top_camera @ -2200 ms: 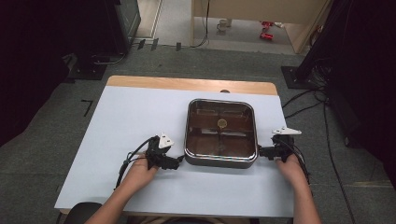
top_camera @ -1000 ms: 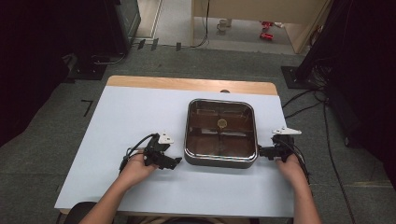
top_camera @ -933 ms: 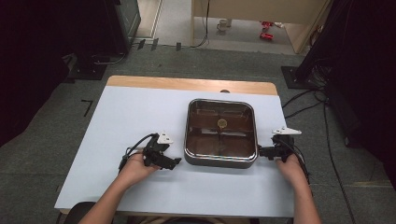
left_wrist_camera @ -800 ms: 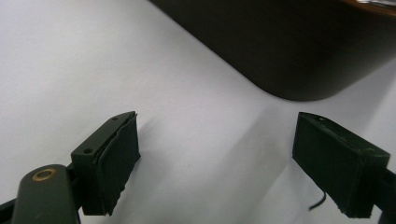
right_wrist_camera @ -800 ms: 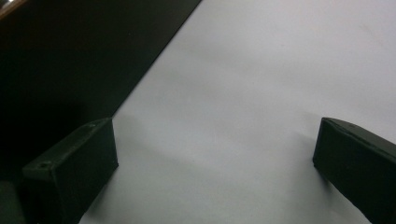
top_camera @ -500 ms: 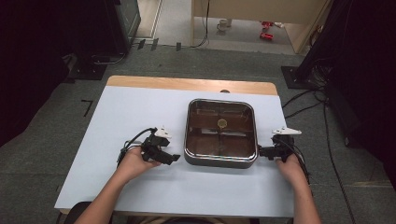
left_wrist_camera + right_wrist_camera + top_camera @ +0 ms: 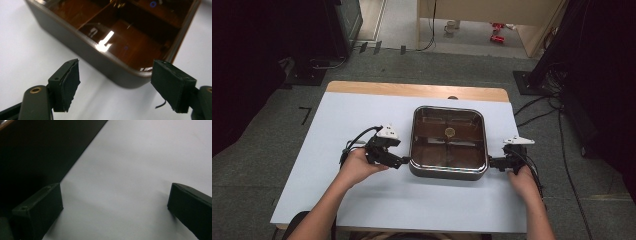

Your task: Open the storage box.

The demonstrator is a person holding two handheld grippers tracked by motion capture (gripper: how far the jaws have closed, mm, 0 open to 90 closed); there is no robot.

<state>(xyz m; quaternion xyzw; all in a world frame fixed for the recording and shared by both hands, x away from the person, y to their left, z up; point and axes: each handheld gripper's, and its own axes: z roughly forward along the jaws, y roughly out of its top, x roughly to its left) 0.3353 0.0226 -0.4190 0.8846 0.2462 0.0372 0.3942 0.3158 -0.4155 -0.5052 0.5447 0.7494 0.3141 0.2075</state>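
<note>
A square dark pan (image 7: 448,174) with a glossy brown, divided inside stands at the middle of the white table (image 7: 352,115). A small yellowish round thing (image 7: 450,132) lies in its far part. My left gripper (image 7: 404,161) hovers at the pan's near left corner. In the left gripper view, that gripper (image 7: 115,85) is open and looks down on the corner of the pan (image 7: 100,60). Its jaws have just been opening, with nothing between the pads. My right gripper (image 7: 490,162) sits low at the near right side. In the right gripper view, that gripper (image 7: 115,207) is open over bare table, with the pan's dark wall (image 7: 37,152) just beside one jaw.
A wooden strip (image 7: 412,91) runs along the table's far edge. Black equipment stands (image 7: 332,30) and cables (image 7: 537,107) are on the grey floor around the table. Bare table surface lies to the left of the pan and in front of it.
My left gripper has lifted off the table and tilted down toward the pan's corner. The right gripper and the pan have stayed where they were.
</note>
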